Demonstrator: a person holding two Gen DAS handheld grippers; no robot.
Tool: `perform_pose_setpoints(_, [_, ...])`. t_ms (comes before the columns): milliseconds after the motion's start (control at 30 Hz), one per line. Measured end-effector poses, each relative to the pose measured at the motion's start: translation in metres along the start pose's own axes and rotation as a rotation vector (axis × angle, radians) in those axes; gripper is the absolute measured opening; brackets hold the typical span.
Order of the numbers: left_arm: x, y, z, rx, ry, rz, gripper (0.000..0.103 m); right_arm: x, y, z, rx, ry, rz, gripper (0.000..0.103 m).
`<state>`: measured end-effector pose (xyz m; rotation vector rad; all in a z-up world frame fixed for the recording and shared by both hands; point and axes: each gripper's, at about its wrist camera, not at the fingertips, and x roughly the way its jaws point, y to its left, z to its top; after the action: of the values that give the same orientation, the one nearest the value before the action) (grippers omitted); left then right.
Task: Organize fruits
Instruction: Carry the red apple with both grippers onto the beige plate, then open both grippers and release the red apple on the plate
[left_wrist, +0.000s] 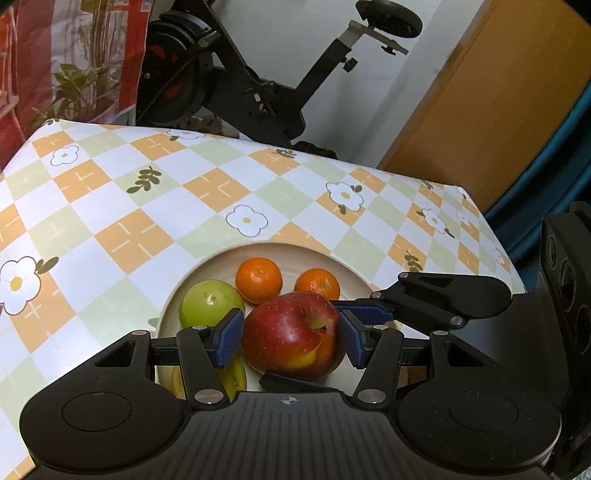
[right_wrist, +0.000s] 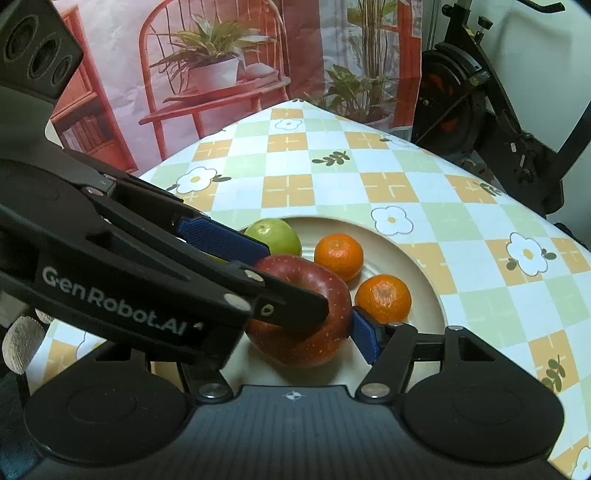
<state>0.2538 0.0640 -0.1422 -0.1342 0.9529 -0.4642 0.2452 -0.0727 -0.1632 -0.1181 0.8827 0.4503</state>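
1. The left claw (left_wrist: 290, 332) straddles the red apple (left_wrist: 293, 334); its blue pads (left_wrist: 229, 338) sit at the apple's two flanks, seemingly touching, parted only by the fruit's breadth.
2. The right claw (right_wrist: 347, 332) is nearest the apple on its own side; one pad (right_wrist: 364, 334) shows beside the apple, the other is hidden behind the left claw's arm, so I cannot tell how wide it stands.
3. The apple lies on the plate (left_wrist: 295, 253), at its near edge. Likely firm, heavy and waxy-slick; hold across the widest middle.
4. Beyond the apple: a green apple (left_wrist: 210, 302) and two mandarins (left_wrist: 258, 278), softer-skinned and light.
5. Past the plate, the checked counter (left_wrist: 147, 206).
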Motion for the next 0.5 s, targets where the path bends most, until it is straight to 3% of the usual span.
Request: perform_pose_setpoints(500, [-0.0102,-0.0014,-0.0004,-0.014,-0.032,0.043,0.057,0.0017,-0.0021,0.0033,0.029,-0.020,-0.053,0.067])
